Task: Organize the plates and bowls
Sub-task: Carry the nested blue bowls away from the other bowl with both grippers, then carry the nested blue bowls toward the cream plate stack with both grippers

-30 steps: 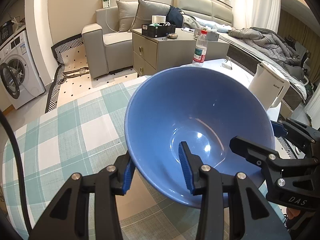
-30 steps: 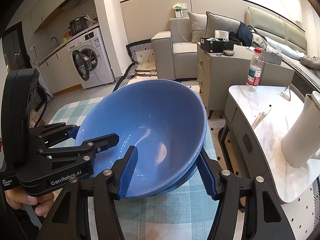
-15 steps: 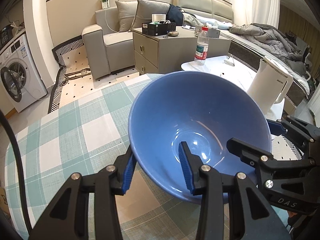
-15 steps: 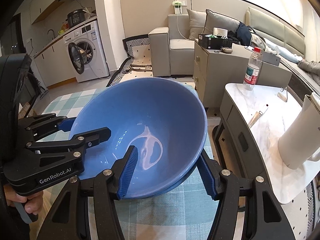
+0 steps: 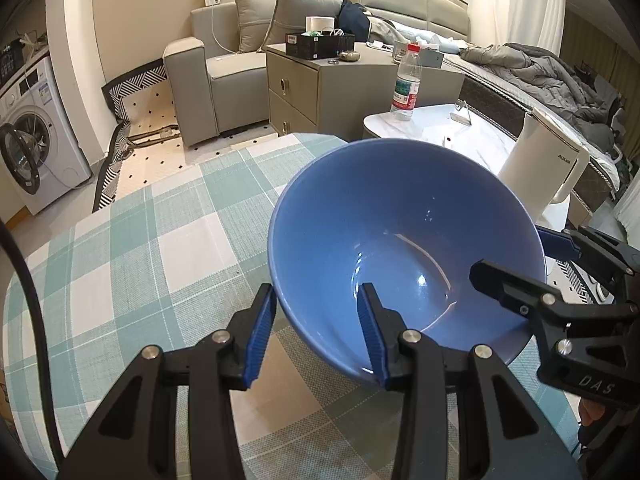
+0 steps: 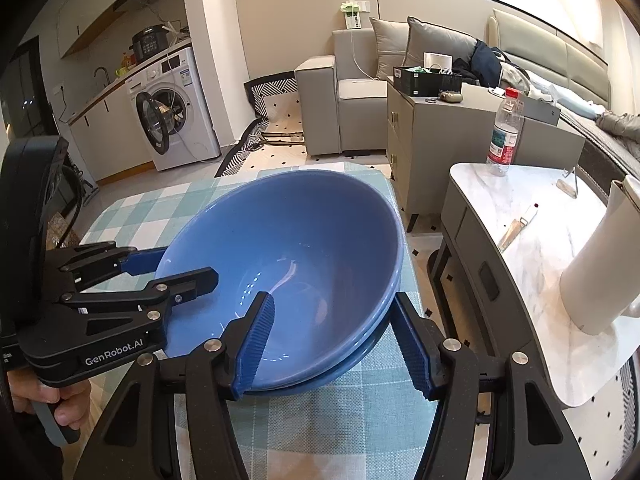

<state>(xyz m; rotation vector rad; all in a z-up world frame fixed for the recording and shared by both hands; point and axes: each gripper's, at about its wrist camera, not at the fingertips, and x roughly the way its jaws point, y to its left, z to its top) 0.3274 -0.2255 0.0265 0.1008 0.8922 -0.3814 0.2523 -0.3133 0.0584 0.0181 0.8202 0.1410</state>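
A large blue bowl (image 5: 408, 248) is seen at the centre of both wrist views, tilted, its rim raised toward the upper part of each frame. In the right wrist view a second blue rim (image 6: 360, 354) is visible just beneath it, so the upper bowl is nested in a lower blue bowl, and the pair is set on a table covered by a green-and-white checked cloth (image 5: 132, 264).

The left gripper (image 5: 316, 334) is closed over the near rim of the upper bowl: one blue pad is placed inside, the other outside, and the wall is pinched between them. The right gripper (image 6: 340, 344) is held over the opposite rim, one pad inside the upper bowl and one outside the stacked pair; the jaws are spread about as wide as the two rims, and whether the pads press cannot be told.

A hand (image 6: 60, 400) is seen at the lower left of the right wrist view, wrapped around the left gripper's handle.

At the right of the frame a white kettle (image 5: 544, 160) is stood on a marble-topped side table (image 6: 532, 240), with a plastic water bottle (image 5: 406, 82) at its far end. A washing machine (image 6: 172, 116) with its door open is seen at the upper left.
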